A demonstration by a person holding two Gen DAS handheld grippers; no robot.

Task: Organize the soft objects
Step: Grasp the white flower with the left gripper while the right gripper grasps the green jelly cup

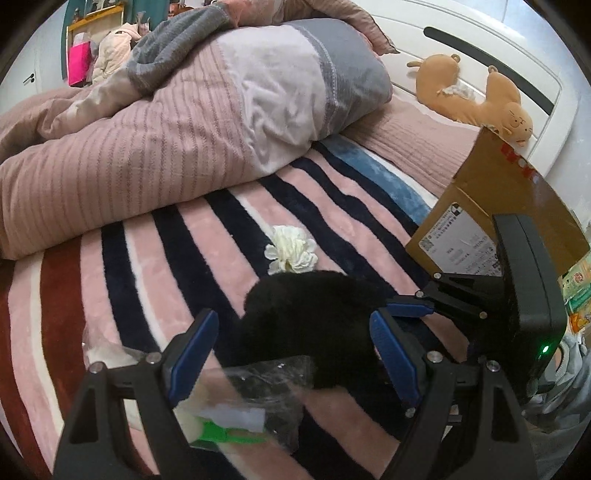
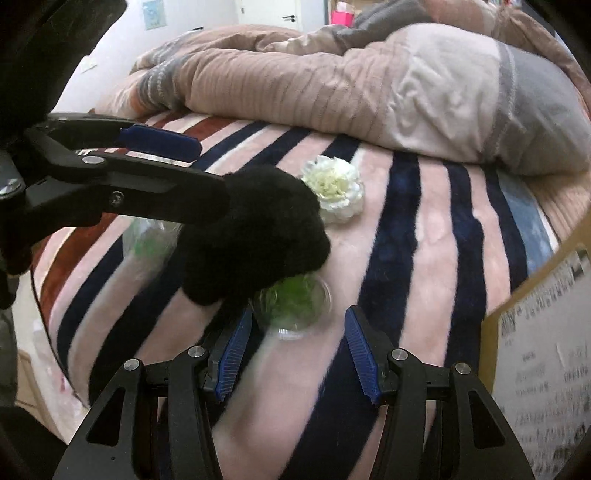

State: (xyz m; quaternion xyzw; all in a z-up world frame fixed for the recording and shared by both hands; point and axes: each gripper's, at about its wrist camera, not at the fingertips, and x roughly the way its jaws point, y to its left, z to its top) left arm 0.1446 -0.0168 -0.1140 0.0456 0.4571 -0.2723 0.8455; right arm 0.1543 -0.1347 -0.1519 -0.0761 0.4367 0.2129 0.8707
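Observation:
A black fluffy soft object (image 1: pixel 310 317) (image 2: pixel 255 236) lies on the striped blanket (image 1: pixel 166 258) (image 2: pixel 424 258). My left gripper (image 1: pixel 291 332) is open, its blue pads on either side of the black object; it also shows in the right wrist view (image 2: pixel 207 166). A clear plastic bag with green and white contents (image 1: pixel 240 413) (image 2: pixel 295 302) lies blurred under and beside the black object. A white fabric flower (image 1: pixel 291 251) (image 2: pixel 336 188) lies just beyond. My right gripper (image 2: pixel 299 332) is open and empty, just before the bag; it also shows in the left wrist view (image 1: pixel 406 306).
A rumpled pink, white and grey duvet (image 1: pixel 184 122) (image 2: pixel 369 81) is heaped behind. A cardboard box (image 1: pixel 495 218) (image 2: pixel 543 354) stands at the right. A tan plush toy (image 1: pixel 472 92) lies against the white headboard (image 1: pixel 461 33).

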